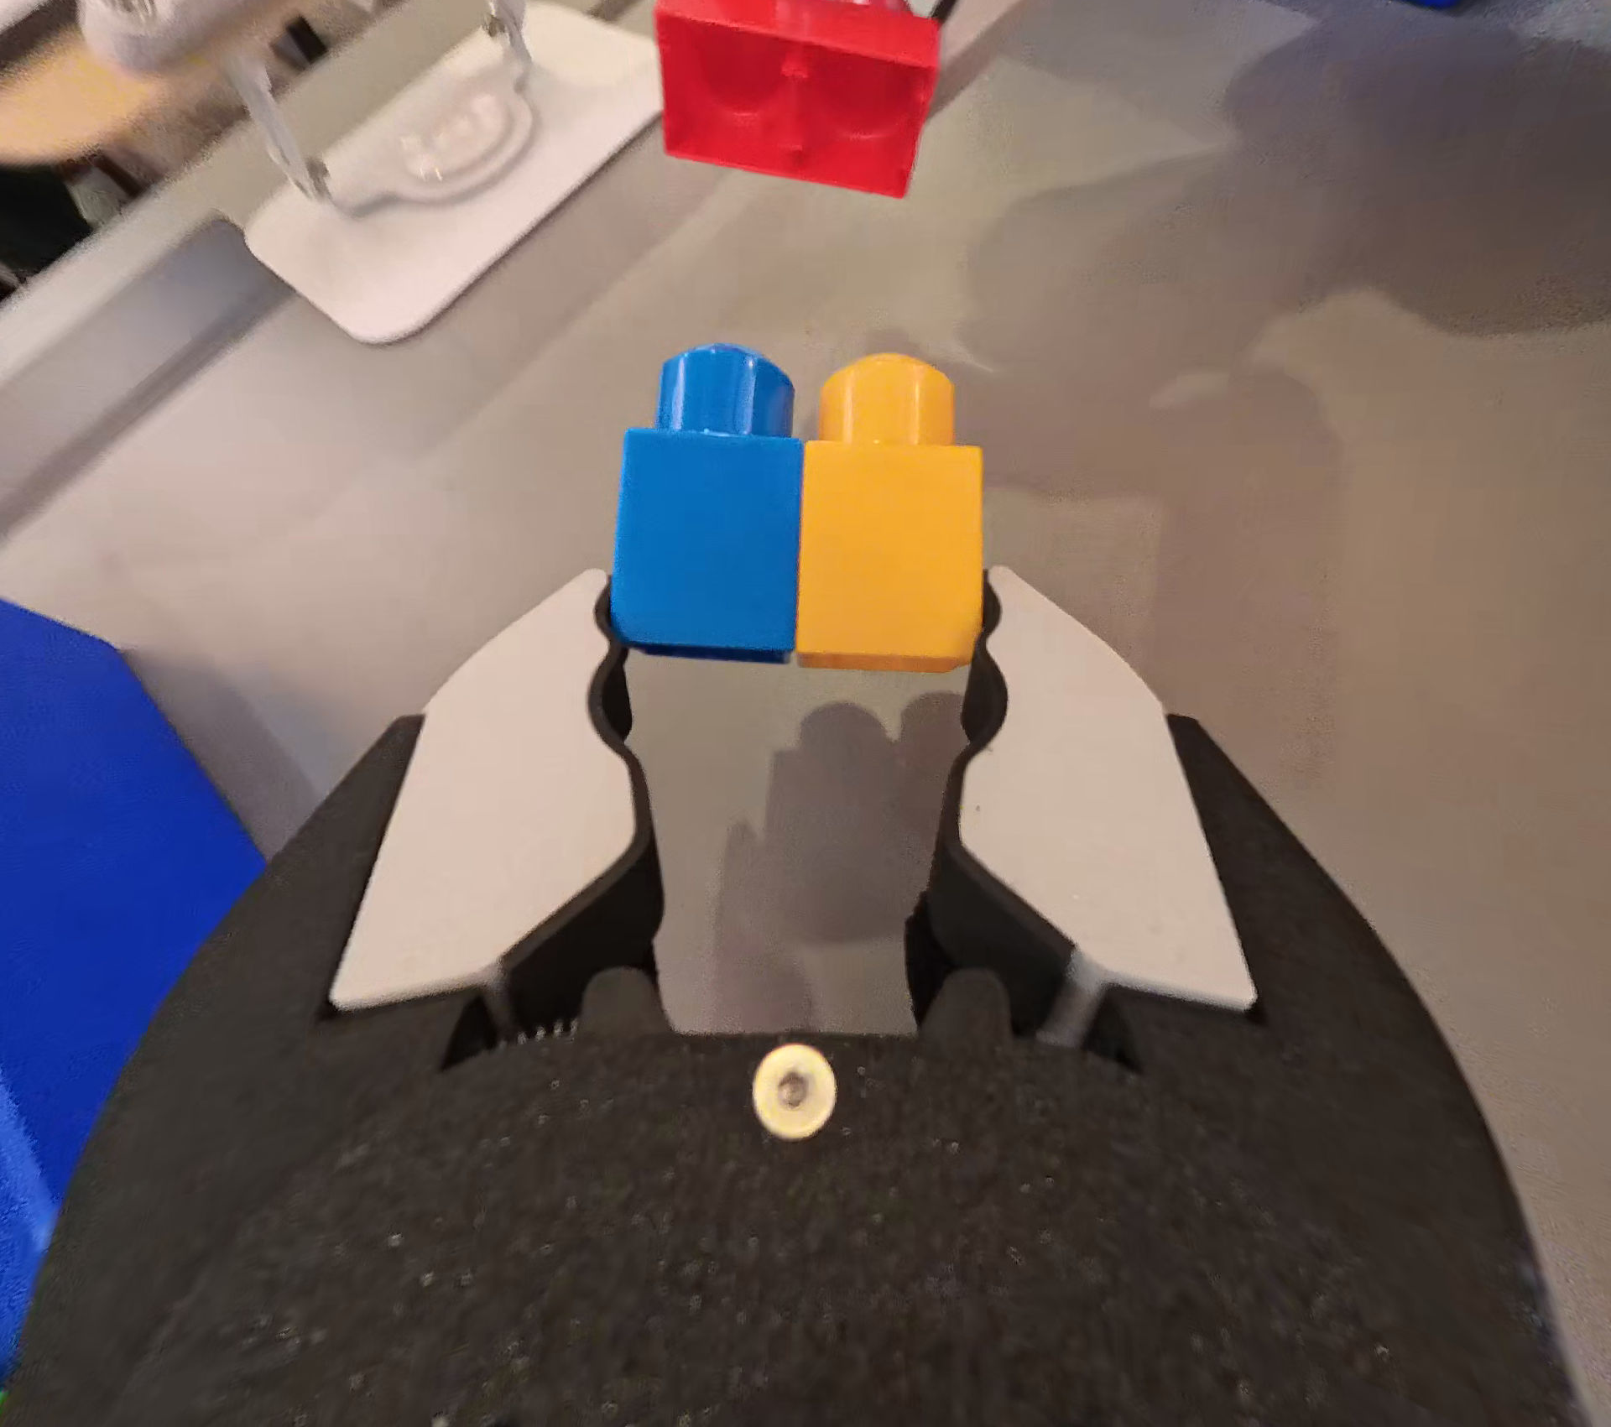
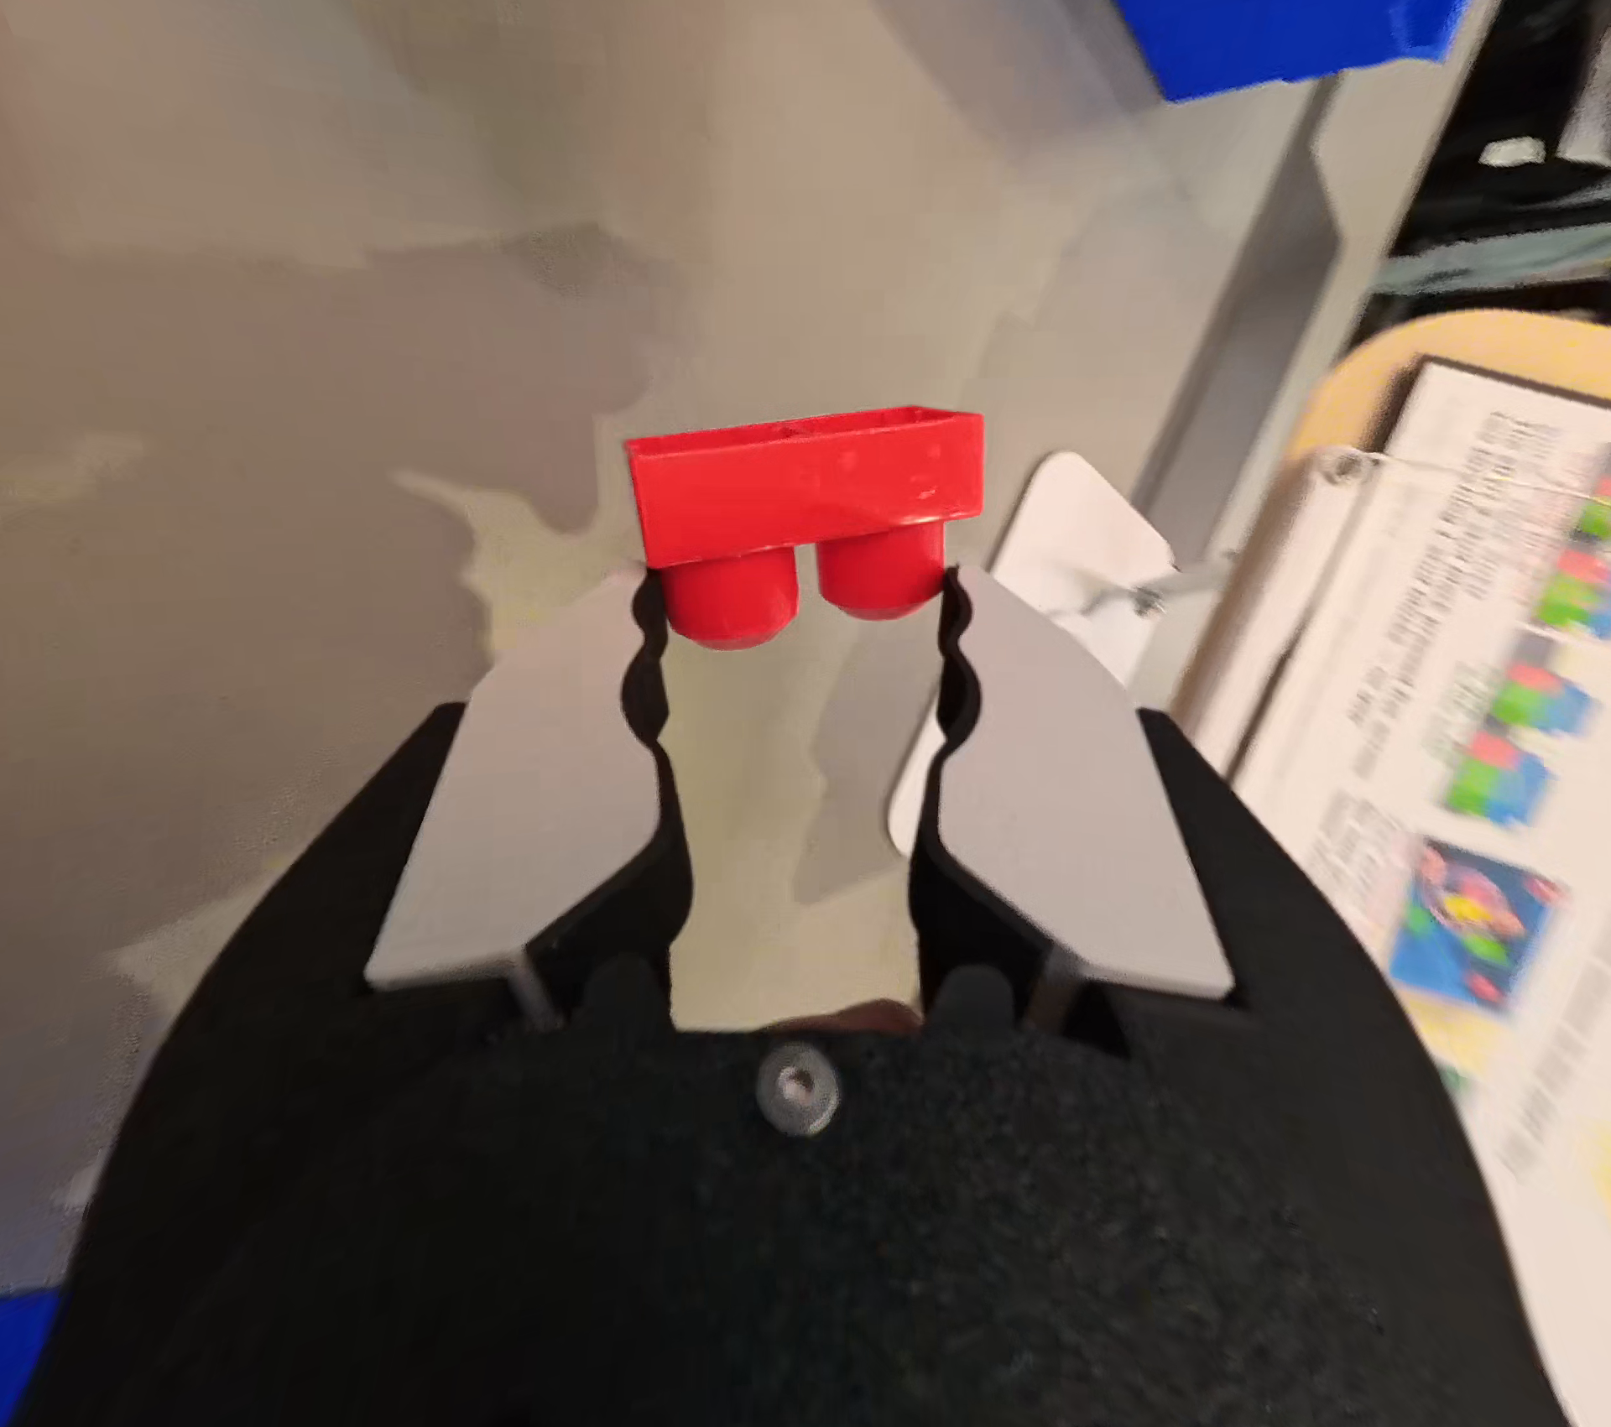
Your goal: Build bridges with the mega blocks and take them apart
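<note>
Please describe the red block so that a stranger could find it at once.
Above the grey table, the right tongs grip the red block by its studs. It is the only wide, two-stud piece; the blue block and yellow block have one stud each.

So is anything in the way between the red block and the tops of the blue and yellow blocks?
Nothing visible. The red block, held by the right gripper, faces the studs of the blue block and yellow block, pinched side by side in the left gripper, with only open air between.
</note>
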The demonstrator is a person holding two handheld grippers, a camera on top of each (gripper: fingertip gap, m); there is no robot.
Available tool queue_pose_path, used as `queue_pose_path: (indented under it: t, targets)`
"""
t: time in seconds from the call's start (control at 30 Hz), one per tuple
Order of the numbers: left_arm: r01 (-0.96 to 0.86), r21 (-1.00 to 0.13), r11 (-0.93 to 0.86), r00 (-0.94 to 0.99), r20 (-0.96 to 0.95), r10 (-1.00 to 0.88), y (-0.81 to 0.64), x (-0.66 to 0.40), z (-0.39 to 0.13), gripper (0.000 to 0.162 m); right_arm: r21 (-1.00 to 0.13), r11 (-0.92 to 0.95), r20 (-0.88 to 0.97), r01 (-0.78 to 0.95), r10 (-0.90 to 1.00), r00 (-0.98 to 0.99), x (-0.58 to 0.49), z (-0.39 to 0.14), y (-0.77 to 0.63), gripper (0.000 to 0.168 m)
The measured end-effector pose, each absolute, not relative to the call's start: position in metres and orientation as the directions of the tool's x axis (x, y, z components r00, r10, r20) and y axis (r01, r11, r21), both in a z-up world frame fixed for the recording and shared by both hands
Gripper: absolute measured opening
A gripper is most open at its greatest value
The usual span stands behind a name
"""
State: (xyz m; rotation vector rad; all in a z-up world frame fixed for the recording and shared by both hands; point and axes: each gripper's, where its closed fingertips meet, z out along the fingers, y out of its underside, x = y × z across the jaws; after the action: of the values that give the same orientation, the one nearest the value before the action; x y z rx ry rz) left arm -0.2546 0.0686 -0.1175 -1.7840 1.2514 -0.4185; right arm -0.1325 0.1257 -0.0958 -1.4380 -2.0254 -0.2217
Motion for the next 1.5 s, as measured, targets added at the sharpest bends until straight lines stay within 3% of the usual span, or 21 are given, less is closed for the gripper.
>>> queue_pose_path:
  t: [0.1,0.3,0.7,1.5]
  targets:
    - [-0.607,-0.794,0.042,0.357,-0.32,-0.878,0.068,-0.235,-0.104,0.075,-0.137,0.347,0.661,0.928,0.73,-0.175,-0.118,-0.087,0.105,0.06]
    - [-0.641,-0.739,0.208,0.229,-0.443,-0.867,0.053,-0.194,-0.106,0.075,-0.24,0.261,0.706,0.935,0.708,-0.016,-0.117,-0.086,0.059,0.06]
    - [-0.601,-0.755,0.262,0.131,-0.416,-0.9,0.018,-0.159,-0.109,0.075,-0.249,0.201,0.708,0.947,0.705,0.036,-0.111,-0.093,0.02,0.06]
    - [-0.589,-0.767,0.254,0.125,-0.397,-0.909,0.014,-0.15,-0.113,0.074,-0.117,0.173,0.695,0.978,0.718,-0.044,-0.107,-0.106,0.02,0.059]
